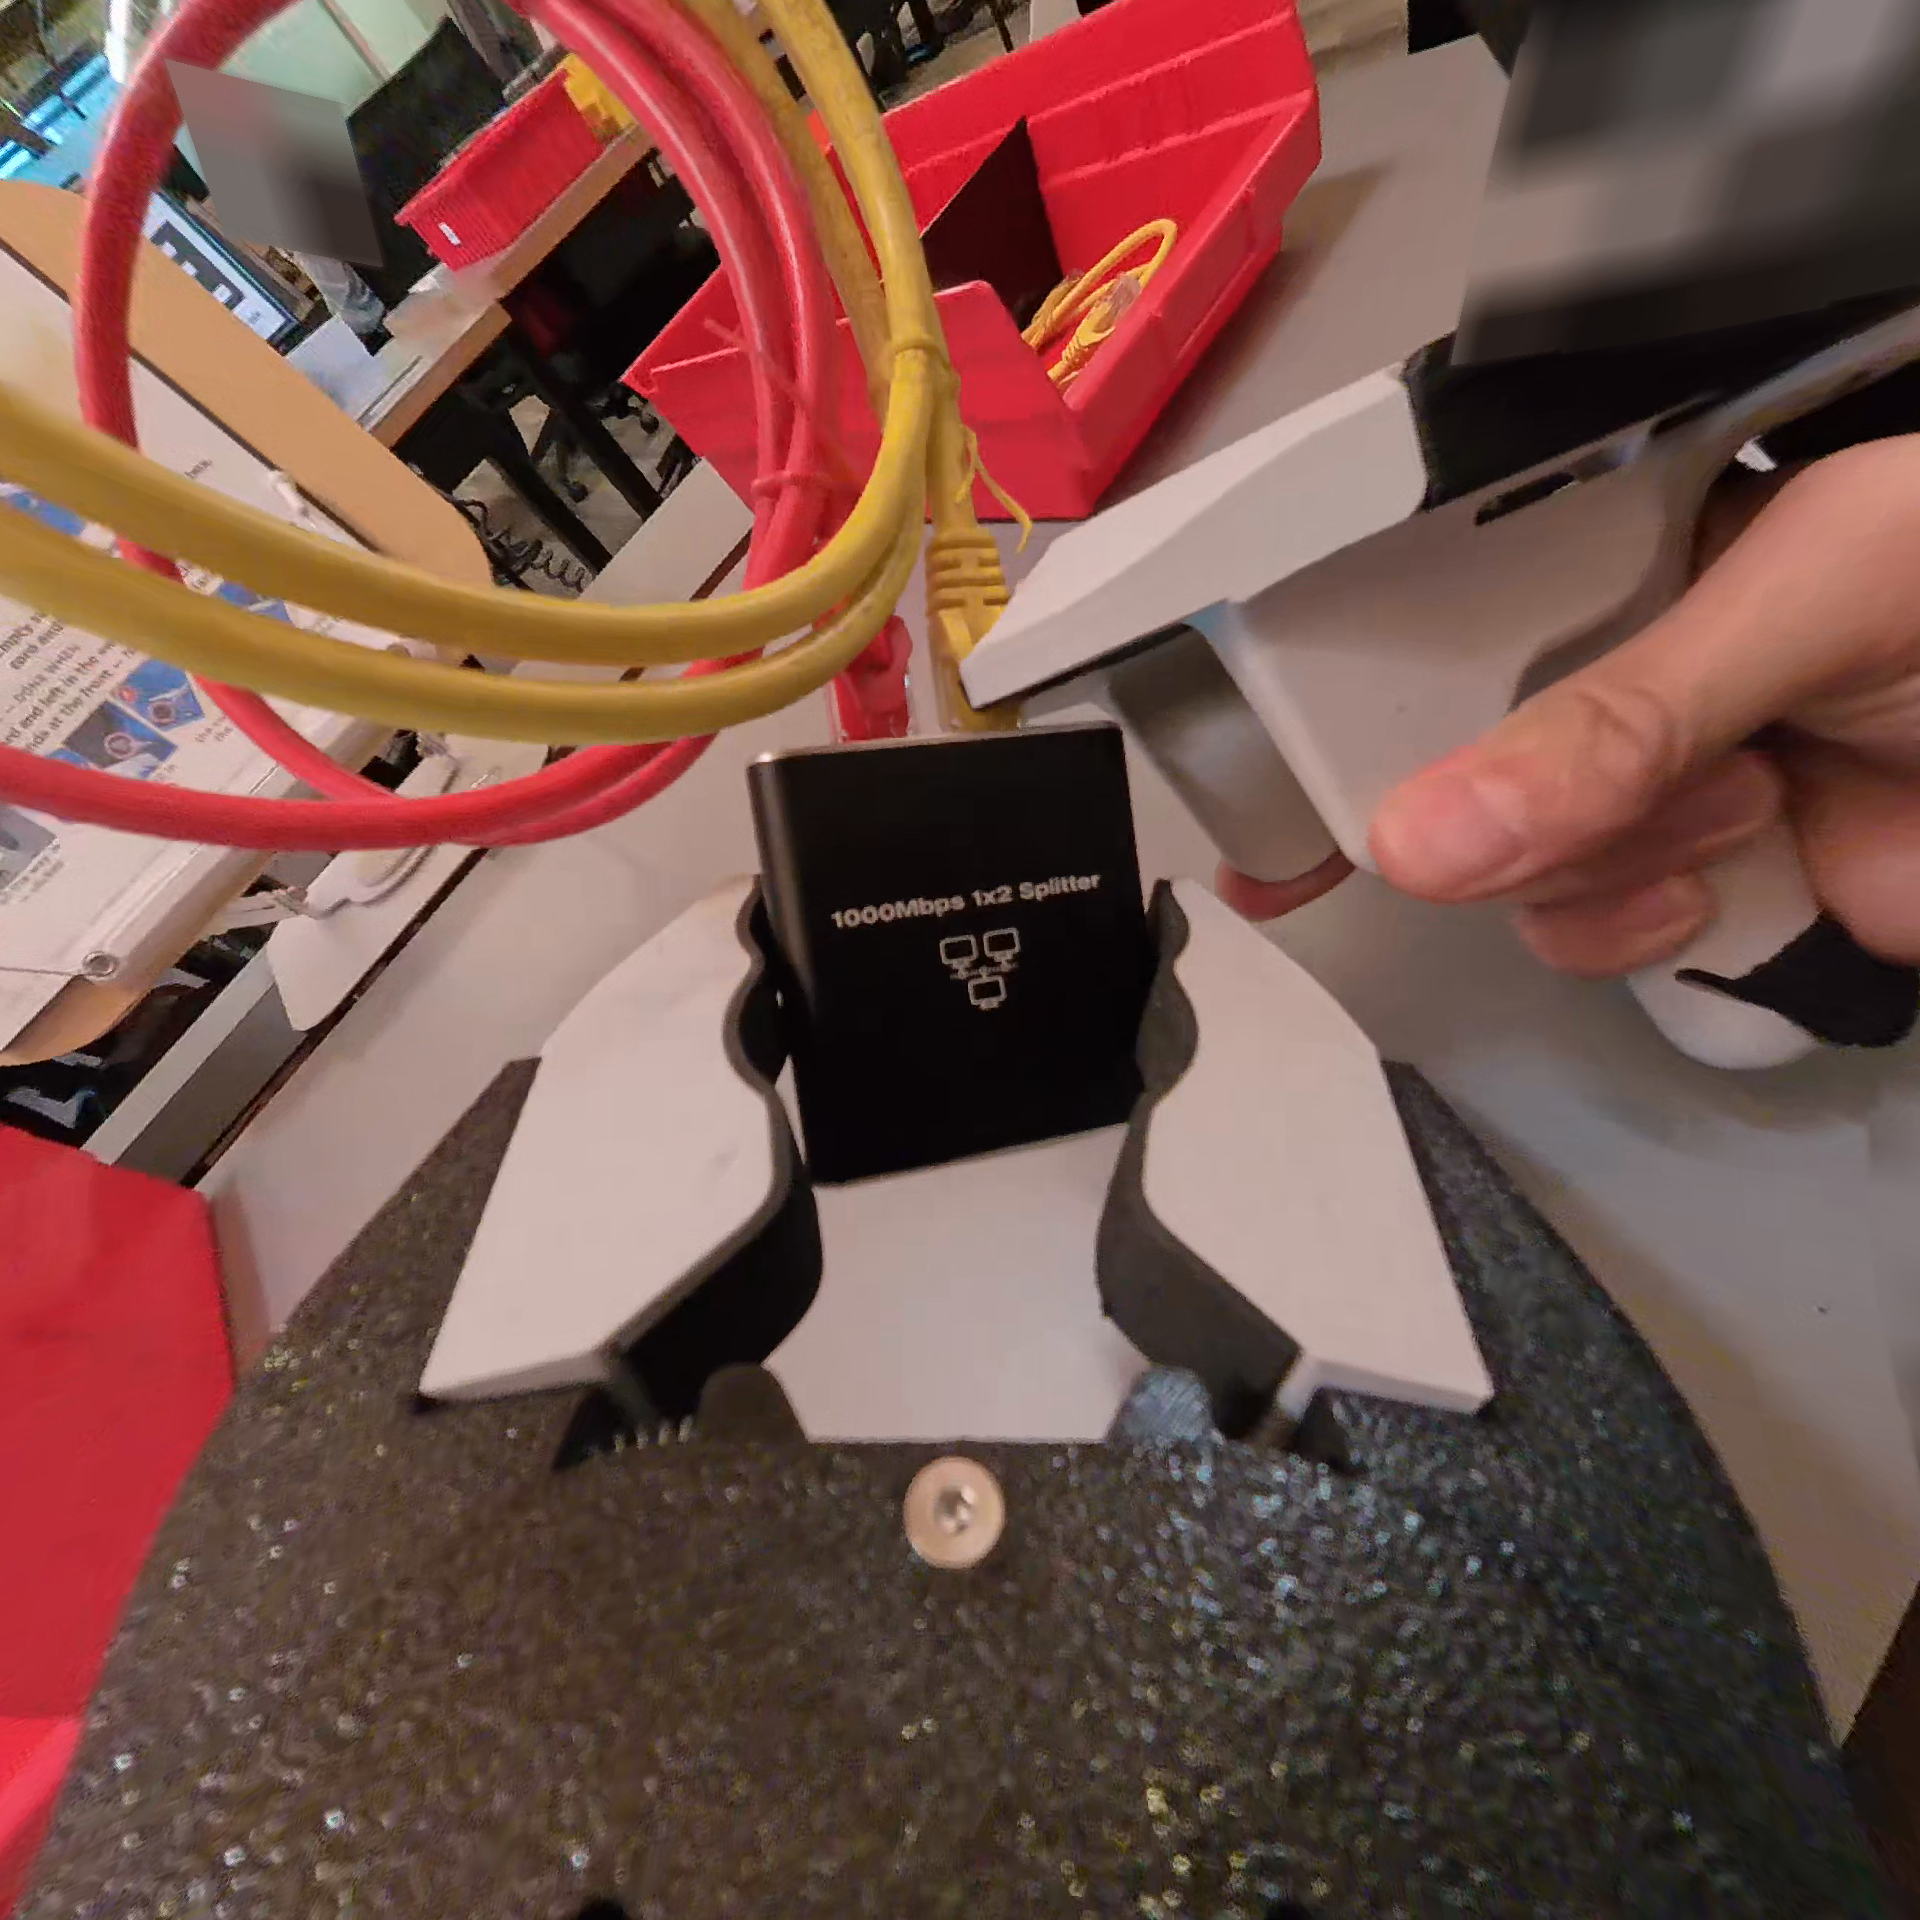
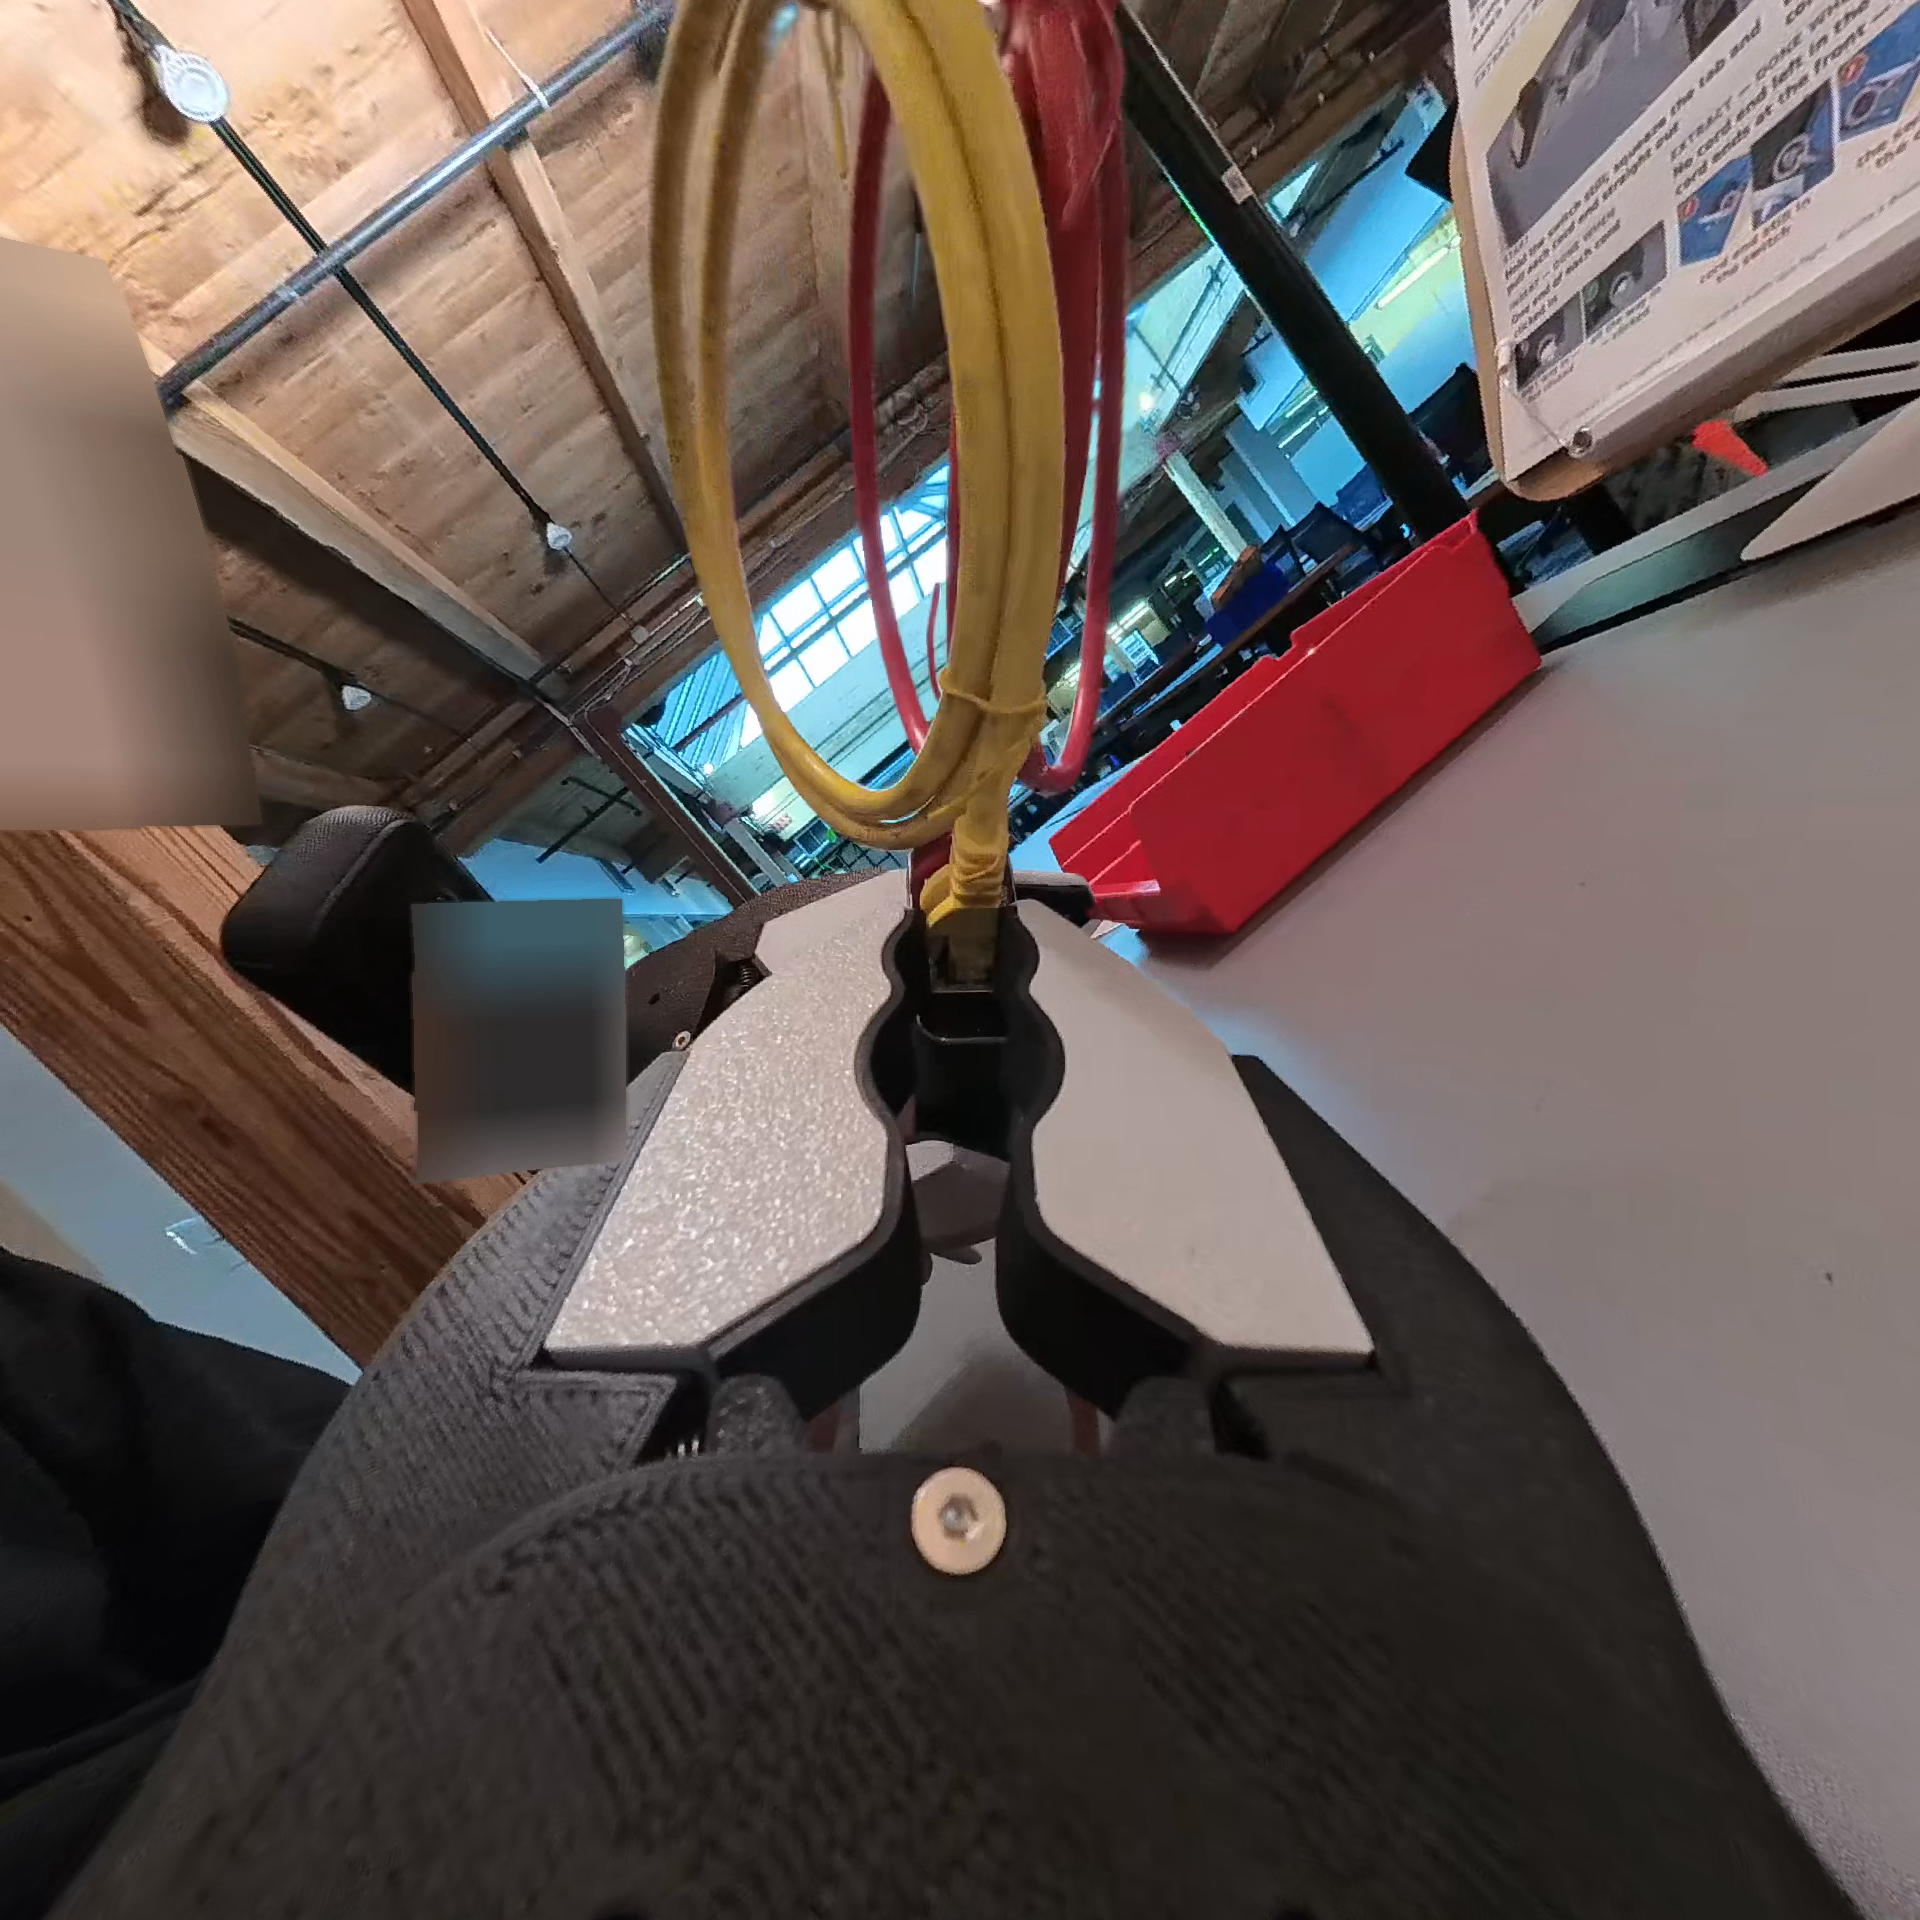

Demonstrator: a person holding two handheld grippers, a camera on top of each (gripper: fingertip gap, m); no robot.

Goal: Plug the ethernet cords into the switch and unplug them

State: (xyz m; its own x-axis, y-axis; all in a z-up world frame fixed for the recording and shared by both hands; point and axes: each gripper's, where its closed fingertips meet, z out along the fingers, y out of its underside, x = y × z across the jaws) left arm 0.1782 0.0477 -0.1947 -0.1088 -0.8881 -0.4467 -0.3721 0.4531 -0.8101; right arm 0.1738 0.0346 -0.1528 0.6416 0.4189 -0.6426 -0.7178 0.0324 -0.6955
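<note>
- red cord: one coiled loop hanging at the left of the left wrist view, its plug seated in the far edge of the switch beside the yellow one. it looks limp and light, so it should sag and swing; better taken at the stiff plug boot than along the cable.
- yellow cord: one coiled loop tied with a thin wrap, crossing in front of the red one. a second yellow cord lies in the divided red bin behind, so two yellow and one red in all.
- left gripper: closed about halfway, its dark inner pads pressed on both side edges of the switch, one small black box held upright above the grey table. the box looks rigid, smooth and light, liable to slip if tugged hard.
- yellow plug: its latch tab likely needs squeezing before it comes free.
- right gripper: nearly closed around the yellow plug and the switch's port end; whether the pads actually press the plug i cannot tell. a hand holds its handle.
</note>
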